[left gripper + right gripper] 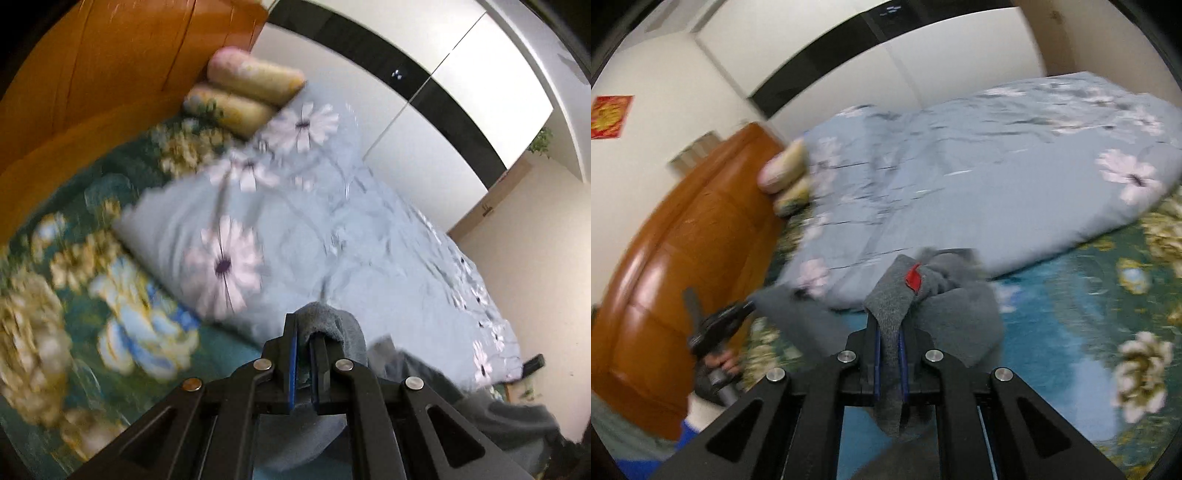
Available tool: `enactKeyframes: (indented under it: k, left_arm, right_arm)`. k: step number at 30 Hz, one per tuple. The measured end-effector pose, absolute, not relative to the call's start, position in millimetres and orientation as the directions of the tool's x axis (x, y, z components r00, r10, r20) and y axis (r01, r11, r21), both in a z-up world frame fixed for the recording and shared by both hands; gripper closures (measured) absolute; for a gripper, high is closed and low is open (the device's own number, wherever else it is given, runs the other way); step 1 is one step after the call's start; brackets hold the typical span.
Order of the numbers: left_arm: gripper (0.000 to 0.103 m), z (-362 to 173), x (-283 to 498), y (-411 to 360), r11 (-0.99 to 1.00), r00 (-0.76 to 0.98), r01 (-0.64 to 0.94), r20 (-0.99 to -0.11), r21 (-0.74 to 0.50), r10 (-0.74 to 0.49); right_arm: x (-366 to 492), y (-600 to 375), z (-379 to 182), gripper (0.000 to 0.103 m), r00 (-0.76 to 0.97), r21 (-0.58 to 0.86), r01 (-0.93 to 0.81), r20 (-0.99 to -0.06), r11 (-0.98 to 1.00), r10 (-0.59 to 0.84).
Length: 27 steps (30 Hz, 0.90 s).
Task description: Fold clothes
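A grey fleece garment (960,306) is held up above the bed between both grippers. My left gripper (304,332) is shut on a grey edge of the garment (332,325), which drapes over its right finger and hangs down to the right. My right gripper (889,332) is shut on a grey knit band of the garment with a small red tag (913,277) just past the fingertips. The left gripper also shows in the right wrist view (720,325), at the left, holding the other end of the cloth.
The bed has a green floral sheet (92,295). A light blue quilt with pink daisies (332,229) lies across it. Two rolled pillows (251,88) rest against the orange wooden headboard (110,74). White wardrobe doors (461,92) stand behind the bed.
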<state>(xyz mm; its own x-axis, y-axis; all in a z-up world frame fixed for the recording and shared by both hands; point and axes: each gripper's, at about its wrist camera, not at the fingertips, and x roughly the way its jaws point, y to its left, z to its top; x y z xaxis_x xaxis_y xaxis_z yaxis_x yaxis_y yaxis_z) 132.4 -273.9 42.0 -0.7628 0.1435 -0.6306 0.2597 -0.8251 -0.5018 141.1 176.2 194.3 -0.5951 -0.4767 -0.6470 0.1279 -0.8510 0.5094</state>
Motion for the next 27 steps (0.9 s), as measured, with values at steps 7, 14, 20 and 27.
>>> enactKeyframes:
  k: [7, 14, 20, 27]
  left_arm:
    - [0.097, 76.6, 104.1, -310.5, -0.865, -0.766, 0.284, -0.64, -0.414, 0.055]
    - [0.093, -30.2, 127.1, -299.4, -0.854, -0.563, 0.354, -0.816, -0.381, 0.13]
    - [0.093, -108.1, 188.6, -279.5, -0.807, -0.461, 0.424, -0.865, -0.411, 0.199]
    - [0.092, -99.1, 223.6, -278.2, -0.773, -0.5, 0.459, -0.846, -0.439, 0.184]
  right_arm:
    - [122.3, 139.2, 180.3, 0.095, -0.554, 0.581, 0.129, -0.63, -0.804, -0.544]
    - [96.1, 155.7, 118.8, 0.095, -0.514, 0.484, -0.04, -0.76, -0.874, -0.397]
    - [109.9, 208.8, 64.9, 0.095, -0.445, 0.407, -0.19, -0.847, -0.893, -0.291]
    - [115.1, 208.4, 87.7, 0.095, -0.494, 0.445, -0.128, -0.804, -0.886, -0.332]
